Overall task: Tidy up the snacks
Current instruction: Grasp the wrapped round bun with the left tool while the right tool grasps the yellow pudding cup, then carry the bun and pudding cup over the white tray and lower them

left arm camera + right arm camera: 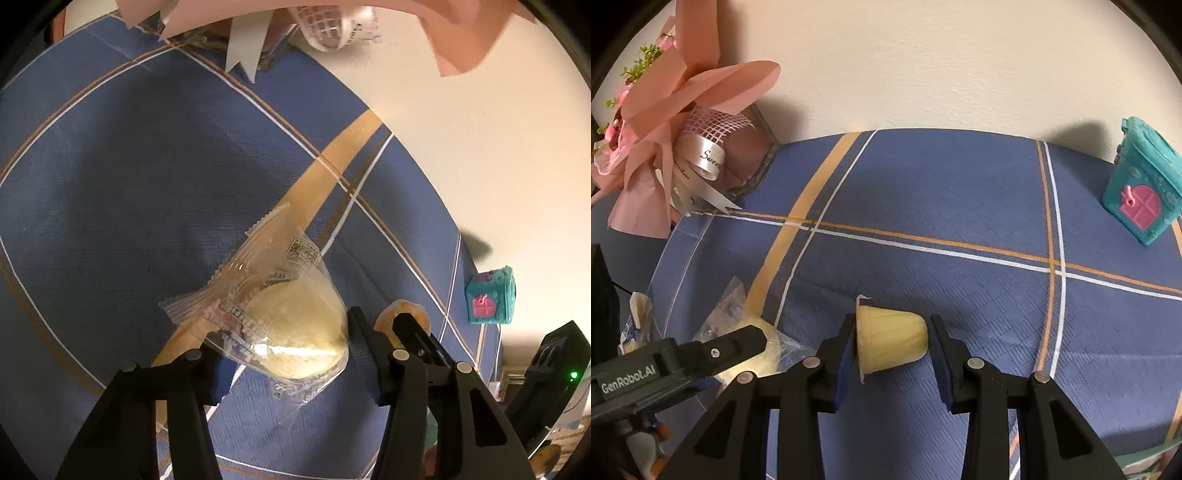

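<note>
Clear crinkly plastic wrapper with a round pale-yellow bun inside (295, 332) lies on the blue plaid tablecloth (129, 166), near edge of the table, left of centre. The left gripper (282, 350) straddles it, black jaws half closed around the bun; the right pad looks to touch the wrapper, the left pad sits at the film's edge, so contact yes, firm pinch I cannot tell. Judged: very light, soft, squashes easily, film is slippery and crackly. Best hold is across the bun's widest part with mild pressure, not the flat crimped seal at the far-left end, which would slide or flop.

Further right, the small pale-yellow ribbed plastic jelly cup with foil lid (892, 341) lies on its side, lid facing left, clamped end to end by the right gripper (892, 343), one pad on the lid, one on the base. Judged: light, thin semi-stiff wall, smooth and tapered, lid could burst if squeezed hard; gripping across the ribbed sides near the rim would be safer.

Far left stands a pink paper flower bouquet (665, 122); far right a teal toy house with pink door (1145, 192).
</note>
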### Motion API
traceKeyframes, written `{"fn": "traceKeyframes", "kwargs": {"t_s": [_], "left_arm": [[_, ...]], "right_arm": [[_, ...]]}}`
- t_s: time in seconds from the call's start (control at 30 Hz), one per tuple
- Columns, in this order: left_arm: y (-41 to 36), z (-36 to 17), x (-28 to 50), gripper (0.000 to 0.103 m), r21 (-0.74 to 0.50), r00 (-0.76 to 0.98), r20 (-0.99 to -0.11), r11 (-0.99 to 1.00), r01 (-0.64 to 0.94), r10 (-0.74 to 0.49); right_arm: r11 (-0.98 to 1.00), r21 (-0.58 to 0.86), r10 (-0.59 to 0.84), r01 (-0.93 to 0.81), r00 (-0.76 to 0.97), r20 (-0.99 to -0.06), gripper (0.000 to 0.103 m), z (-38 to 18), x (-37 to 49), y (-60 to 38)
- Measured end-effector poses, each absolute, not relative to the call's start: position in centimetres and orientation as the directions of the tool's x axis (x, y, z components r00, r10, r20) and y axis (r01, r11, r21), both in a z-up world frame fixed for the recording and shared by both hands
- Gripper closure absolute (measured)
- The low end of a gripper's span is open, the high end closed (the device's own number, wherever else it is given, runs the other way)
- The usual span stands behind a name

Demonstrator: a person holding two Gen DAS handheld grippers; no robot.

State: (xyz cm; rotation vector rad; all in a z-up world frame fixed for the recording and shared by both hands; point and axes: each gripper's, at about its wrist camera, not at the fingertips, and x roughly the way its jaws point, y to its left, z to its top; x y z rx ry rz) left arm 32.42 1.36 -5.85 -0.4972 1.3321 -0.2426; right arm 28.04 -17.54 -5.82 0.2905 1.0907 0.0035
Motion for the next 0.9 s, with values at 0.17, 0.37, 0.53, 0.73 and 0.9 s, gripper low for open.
{"fn": "traceKeyframes", "kwargs": {"t_s": [0.17,0.37,0.53,0.73,0.9], "left_arm": [[1.0,-5.1,31.3,0.047,-0.488,0.237,-0.859,0.865,-0.112,-0.454],[0.7,-3.0,28.4,0.047,-0.512,0.255,-0.843,0.851,-0.114,-0.473],[0.4,-0.8,25.4,0.047,-0.516,0.281,-0.835,0.85,-0.107,-0.472],[-0.2,1.3,21.2,0.047,-0.497,0.314,-0.838,0.862,-0.101,-0.447],[-0.7,2.1,17.8,0.047,-0.485,0.331,-0.838,0.87,-0.088,-0.434]], "right_arm": [[0.959,0.247,0.153,0.142,0.475,-0.867,0.063,-4.7,26.7,-17.9],[0.952,0.26,0.154,0.161,0.484,-0.862,0.063,-2.8,24.3,-18.7],[0.949,0.259,0.141,0.182,0.489,-0.861,0.063,-0.9,20.9,-19.4],[0.95,0.228,0.099,0.215,0.485,-0.869,0.063,1.5,16.0,-20.4],[0.953,0.189,0.051,0.238,0.487,-0.872,0.063,3.0,11.9,-21.0]]}}
